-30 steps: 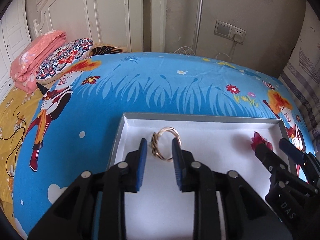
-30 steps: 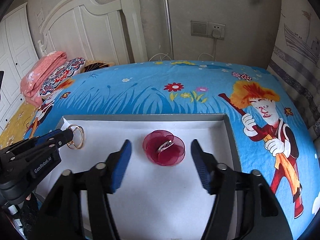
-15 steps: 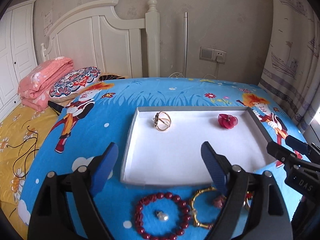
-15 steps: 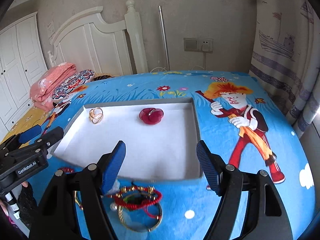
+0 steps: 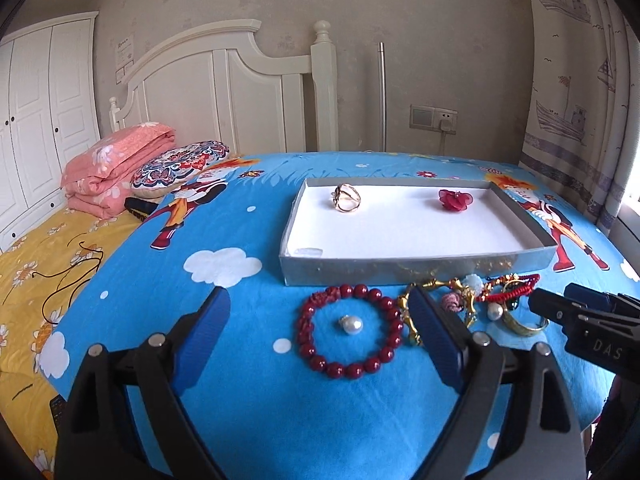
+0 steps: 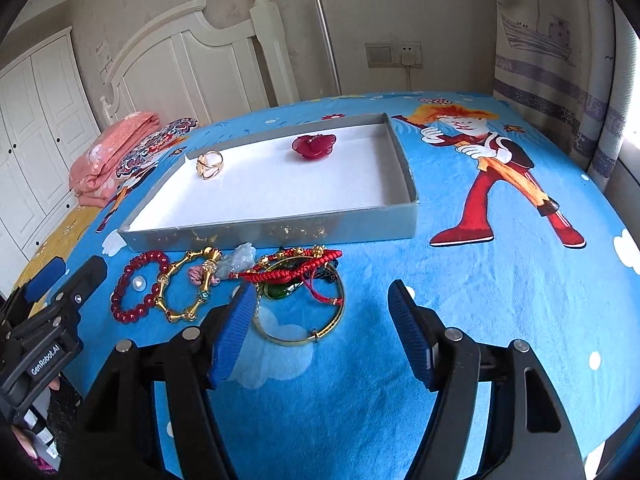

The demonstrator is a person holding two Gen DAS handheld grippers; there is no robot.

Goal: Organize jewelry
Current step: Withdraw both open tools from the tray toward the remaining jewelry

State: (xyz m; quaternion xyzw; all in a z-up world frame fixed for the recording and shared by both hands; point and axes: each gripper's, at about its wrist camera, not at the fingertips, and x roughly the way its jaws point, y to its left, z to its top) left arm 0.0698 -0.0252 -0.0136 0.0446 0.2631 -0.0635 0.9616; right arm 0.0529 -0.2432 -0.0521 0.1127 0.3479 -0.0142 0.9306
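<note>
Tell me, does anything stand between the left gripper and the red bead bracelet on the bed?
Nothing visible does. The left gripper, jaws opening and empty, faces the red bead bracelet directly over bare bedsheet. Only a pearl lies inside the bracelet's loop, and the gold link bracelet lies beside it.

Bright blue bedspread [image 6: 500, 300] printed with white clouds, dots and red-and-orange cartoon figures. Grey box [image 5: 416, 268] with white inside, flecked gold on its front wall. Gold ring [image 5: 347, 198] and dark red flower [image 5: 455, 200] within. Dark red bead bracelet [image 5: 348, 368], white pearl [image 5: 353, 325], gold bangle [image 6: 320, 332], red cord bracelet [image 6: 296, 270]. Pink floral quilt [image 5: 116, 164]. Yellow daisy-print sheet [image 5: 36, 264].
</note>
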